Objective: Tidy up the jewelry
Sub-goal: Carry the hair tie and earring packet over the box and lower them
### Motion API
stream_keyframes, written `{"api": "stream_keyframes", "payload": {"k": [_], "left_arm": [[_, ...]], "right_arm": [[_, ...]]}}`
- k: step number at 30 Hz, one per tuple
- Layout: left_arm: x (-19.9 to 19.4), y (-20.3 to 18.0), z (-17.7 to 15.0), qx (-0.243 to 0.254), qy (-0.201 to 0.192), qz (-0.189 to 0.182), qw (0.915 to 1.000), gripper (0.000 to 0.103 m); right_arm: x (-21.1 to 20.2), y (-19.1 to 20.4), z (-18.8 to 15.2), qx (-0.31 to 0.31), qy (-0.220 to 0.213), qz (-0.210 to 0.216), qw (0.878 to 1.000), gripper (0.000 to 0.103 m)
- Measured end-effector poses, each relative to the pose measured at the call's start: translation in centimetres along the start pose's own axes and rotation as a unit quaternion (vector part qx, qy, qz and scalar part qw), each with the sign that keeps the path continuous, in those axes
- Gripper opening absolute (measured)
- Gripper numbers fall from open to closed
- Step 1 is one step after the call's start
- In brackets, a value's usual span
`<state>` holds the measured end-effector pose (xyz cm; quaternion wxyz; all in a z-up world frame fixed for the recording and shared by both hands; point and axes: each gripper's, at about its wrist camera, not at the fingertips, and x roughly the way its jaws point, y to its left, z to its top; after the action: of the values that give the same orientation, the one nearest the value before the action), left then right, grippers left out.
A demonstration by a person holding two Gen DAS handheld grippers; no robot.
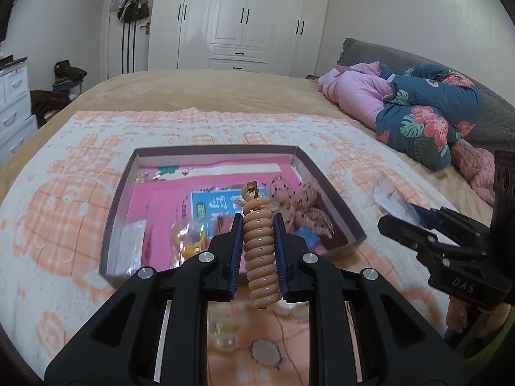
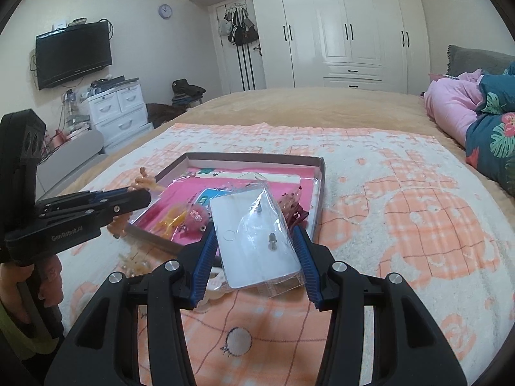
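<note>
Gripping a peach-coloured spiral hair coil (image 1: 260, 251) between its blue pads (image 1: 234, 254), the left tool (image 1: 257, 225) holds it lengthwise: the coil's long axis runs straight along the fingers, its looped end with a small brown clasp pointing forward over the near edge of the shallow cardboard box (image 1: 334, 193). From the right wrist view the same coil (image 2: 145, 183) pokes out just ahead of the left tool (image 2: 141, 194), which hangs over the box's left near corner.

The right tool (image 2: 254, 225) pinches a clear plastic bag holding a white earring card (image 2: 254, 241). The card's long axis tilts a little leftward of the fingers' line, its far end reaching forward over the near rim of the box (image 2: 318, 193); two small studs sit on the card. The bag's rear corner lies between the pads, close to the patterned towel (image 2: 402, 218) on the bed.

Ahead of both tools, inside the box, lie a pink liner, a yellow hair clip (image 2: 172, 222), a pink fuzzy ornament (image 2: 196, 217) and a speckled pink bow (image 1: 296, 199). Some pale beads (image 2: 135, 265) rest on the towel just below the left tool.
</note>
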<state>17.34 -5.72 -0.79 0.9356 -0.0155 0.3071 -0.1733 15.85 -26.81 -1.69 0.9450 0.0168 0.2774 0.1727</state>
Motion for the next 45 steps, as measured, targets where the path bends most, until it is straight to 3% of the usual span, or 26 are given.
{"api": "stream_keyframes", "payload": {"k": [37, 45], "left_arm": [[7.0, 6.6, 1.1, -0.059, 0.037, 0.050, 0.9963, 0.012], [7.3, 7.0, 1.0, -0.065, 0.043, 0.057, 0.9953, 0.012]], "right_arm": [[12.2, 0.2, 1.5, -0.018, 0.093, -0.007, 0.995, 0.047], [12.0, -0.4, 1.4, 0.001, 0.093, -0.007, 0.996, 0.057]]}}
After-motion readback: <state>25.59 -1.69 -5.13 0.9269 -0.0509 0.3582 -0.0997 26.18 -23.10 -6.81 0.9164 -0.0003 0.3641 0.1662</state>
